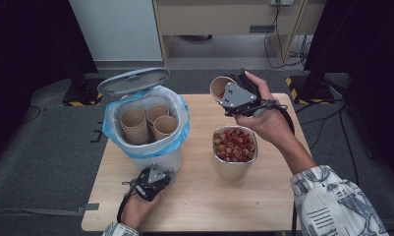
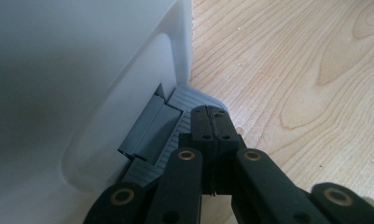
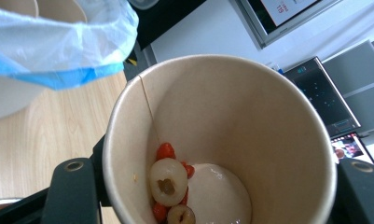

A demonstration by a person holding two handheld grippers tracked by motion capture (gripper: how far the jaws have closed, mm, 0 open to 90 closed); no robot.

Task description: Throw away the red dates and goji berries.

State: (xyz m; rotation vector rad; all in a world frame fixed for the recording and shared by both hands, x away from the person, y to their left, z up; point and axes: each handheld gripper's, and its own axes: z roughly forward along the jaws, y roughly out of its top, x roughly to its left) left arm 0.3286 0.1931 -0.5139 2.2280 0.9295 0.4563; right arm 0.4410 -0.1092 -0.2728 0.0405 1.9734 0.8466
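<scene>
In the high view, the right gripper (image 1: 230, 96) grasped a tan paper cup (image 1: 220, 87) above the far edge of the pale wooden table (image 1: 199, 196), the cup tilted on its side with its mouth toward the white bin (image 1: 150, 157) at the left. That bin, lined with a thin blue-edged plastic bag (image 1: 182, 115), had its grey lid (image 1: 133, 80) raised and held stacks of similar cups (image 1: 135, 125). A shiny metal pot (image 1: 235, 164) of red and pale round pieces stood just below the held cup, with bare tabletop in front of it. The left gripper (image 1: 157, 181) rested at the bin's near base. In the left gripper view, the black jaws were clenched together, empty, with their tips on the ribbed grey pedal (image 2: 175, 126) at the smooth white bin wall; wood-grain surface lay open to the right. In the right gripper view, the cup (image 3: 250, 121) sat between the jaws, its round rim facing the camera, with a few red and pale pieces (image 3: 168, 179) at its bottom.
</scene>
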